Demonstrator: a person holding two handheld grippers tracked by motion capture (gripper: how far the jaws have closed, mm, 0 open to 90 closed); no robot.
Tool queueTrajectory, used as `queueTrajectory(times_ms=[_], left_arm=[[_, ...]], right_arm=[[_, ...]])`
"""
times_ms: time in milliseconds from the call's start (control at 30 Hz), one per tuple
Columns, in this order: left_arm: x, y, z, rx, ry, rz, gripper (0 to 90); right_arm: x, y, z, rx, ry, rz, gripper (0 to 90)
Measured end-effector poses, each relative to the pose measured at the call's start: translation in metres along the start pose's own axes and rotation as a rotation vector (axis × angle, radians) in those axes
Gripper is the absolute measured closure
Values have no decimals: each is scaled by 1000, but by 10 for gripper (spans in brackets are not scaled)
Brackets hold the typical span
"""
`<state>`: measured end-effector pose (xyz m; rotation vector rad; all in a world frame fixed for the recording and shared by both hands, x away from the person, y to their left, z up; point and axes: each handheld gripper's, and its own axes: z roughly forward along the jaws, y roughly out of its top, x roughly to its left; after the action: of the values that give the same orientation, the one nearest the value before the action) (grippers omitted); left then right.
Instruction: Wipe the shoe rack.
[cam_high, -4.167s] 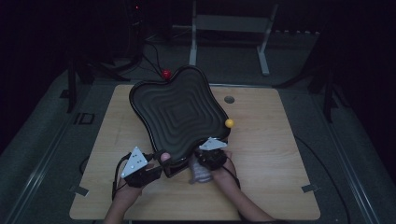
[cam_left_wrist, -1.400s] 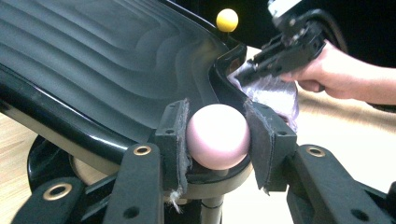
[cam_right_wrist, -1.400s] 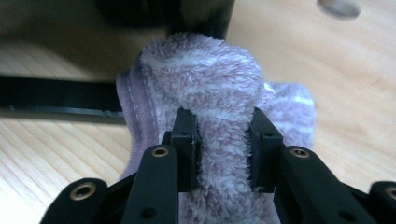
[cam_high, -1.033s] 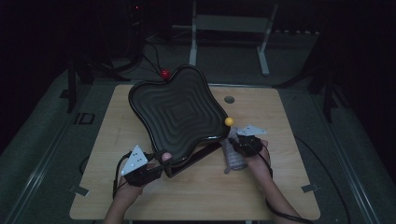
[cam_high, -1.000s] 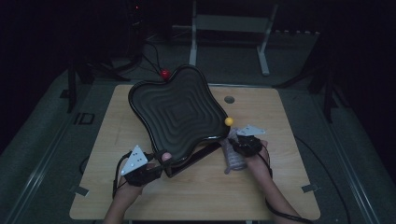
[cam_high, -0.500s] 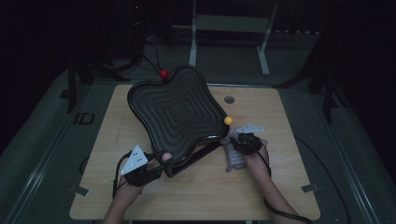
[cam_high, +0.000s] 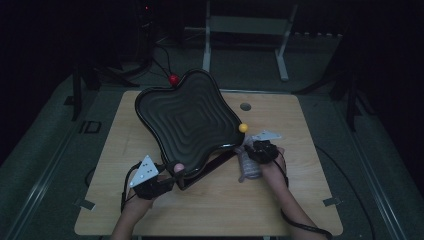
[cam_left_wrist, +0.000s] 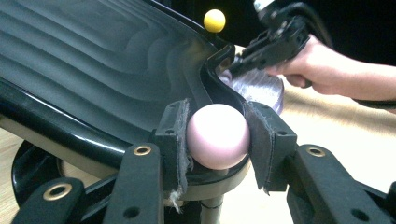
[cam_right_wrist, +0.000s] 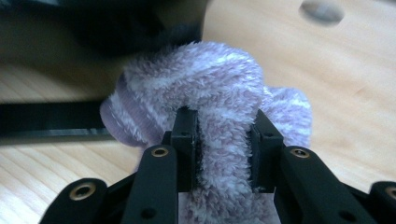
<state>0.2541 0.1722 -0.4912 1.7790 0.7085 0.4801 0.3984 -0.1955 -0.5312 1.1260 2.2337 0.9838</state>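
Note:
A black wavy tray (cam_high: 185, 120) stands tilted on the wooden table (cam_high: 300, 210), with ball knobs at its corners: red (cam_high: 173, 79) at the far corner, yellow (cam_high: 243, 128) at the right. My left gripper (cam_left_wrist: 215, 116) is shut on the pink ball knob (cam_left_wrist: 217, 140) at the tray's near corner (cam_left_wrist: 93, 60); from above the left gripper (cam_high: 170, 177) sits at the near left. My right gripper (cam_right_wrist: 223, 135) is shut on a lilac fuzzy cloth (cam_right_wrist: 210, 84), held against the tray's right edge below the yellow ball. From above the right gripper (cam_high: 254, 150) holds the cloth (cam_high: 248, 169).
A round hole (cam_high: 245, 106) lies in the tabletop beyond the yellow ball. Bare wood stretches to the right and along the near edge. Metal stand legs (cam_high: 282, 65) stand on the dark floor behind the table.
Since the earliest frame my right gripper has carried the cloth rightward and farther away along the tray's edge. Over the last second neither hand has visibly moved.

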Motion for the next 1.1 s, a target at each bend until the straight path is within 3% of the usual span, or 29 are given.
queueTrajectory(times_ms=[100,200,267,400,500,667,833,900,1100], left_arm=[[0,0,0,-4,3,-3,601],[-1,0,0,-1,7,-2,600],[-1,0,0,-2,9,-2,600],[-3,0,1,0,18,2,599],[-3,0,1,0,17,2,599],[-2,1,0,2,14,-1,599],[-2,1,0,9,17,3,600],[-2,1,-1,8,21,4,600],[-3,1,-1,13,41,15,599]], right_arm=[[1,-4,8,39,10,-2,687],[10,-5,0,25,15,-8,689],[23,-8,-6,13,50,-29,689],[68,-18,-15,20,133,-147,690],[104,-21,-26,-17,265,-196,690],[158,-19,-32,-75,413,-329,689],[185,-4,-22,-149,479,-301,682],[193,0,-19,-171,466,-305,650],[196,5,-4,-183,477,-288,640]])
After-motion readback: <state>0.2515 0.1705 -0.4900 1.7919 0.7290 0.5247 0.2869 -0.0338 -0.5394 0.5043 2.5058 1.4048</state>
